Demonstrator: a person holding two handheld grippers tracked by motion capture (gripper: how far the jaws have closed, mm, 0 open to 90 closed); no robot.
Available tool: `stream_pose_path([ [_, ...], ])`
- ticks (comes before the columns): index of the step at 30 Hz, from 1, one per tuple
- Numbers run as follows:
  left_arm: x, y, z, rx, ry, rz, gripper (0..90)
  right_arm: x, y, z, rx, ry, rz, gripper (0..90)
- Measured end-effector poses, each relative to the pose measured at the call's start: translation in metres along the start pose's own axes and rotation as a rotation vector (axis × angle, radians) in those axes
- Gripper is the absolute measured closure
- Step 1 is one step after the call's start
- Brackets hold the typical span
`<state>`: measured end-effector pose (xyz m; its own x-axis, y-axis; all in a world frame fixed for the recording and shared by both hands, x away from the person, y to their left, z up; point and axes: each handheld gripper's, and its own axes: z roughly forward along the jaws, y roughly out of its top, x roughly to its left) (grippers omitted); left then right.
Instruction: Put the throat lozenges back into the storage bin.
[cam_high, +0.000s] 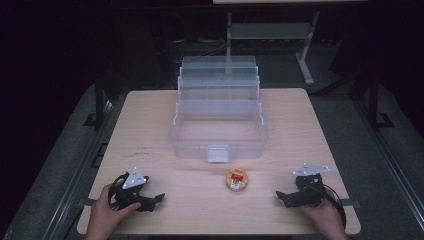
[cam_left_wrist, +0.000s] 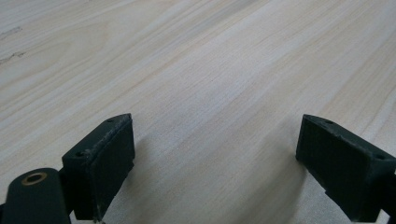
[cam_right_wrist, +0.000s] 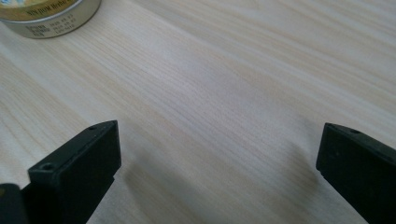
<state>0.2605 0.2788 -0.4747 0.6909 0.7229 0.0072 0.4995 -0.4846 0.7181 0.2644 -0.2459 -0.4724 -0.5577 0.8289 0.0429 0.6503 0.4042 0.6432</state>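
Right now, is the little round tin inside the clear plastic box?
No, the round tin sits on the wooden table in front of the clear plastic box, apart from it.

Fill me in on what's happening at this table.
A person rests a hand-held gripper at each near corner of the wooden table. The left gripper and right gripper both have open fingers with nothing between them. A small round tin lies untouched between them, nearer the right one, just in front of an open clear plastic box.
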Motion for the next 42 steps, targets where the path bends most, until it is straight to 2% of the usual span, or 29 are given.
stream_pose_path([
  [7, 0.0, 0.0, 0.0, 0.0, 0.0, -0.001, 10.7, 0.005, 0.01, -0.007, 0.002, 0.002, -0.043, 0.0],
  [19, 0.0, 0.0, 0.0, 0.0, 0.0, -0.003, 10.7, 0.012, 0.026, -0.012, -0.015, 0.027, -0.081, 0.0],
  [42, 0.0, 0.0, 0.0, -0.003, 0.001, -0.004, 10.7, 0.031, 0.054, -0.003, -0.014, 0.077, -0.142, 0.0],
])
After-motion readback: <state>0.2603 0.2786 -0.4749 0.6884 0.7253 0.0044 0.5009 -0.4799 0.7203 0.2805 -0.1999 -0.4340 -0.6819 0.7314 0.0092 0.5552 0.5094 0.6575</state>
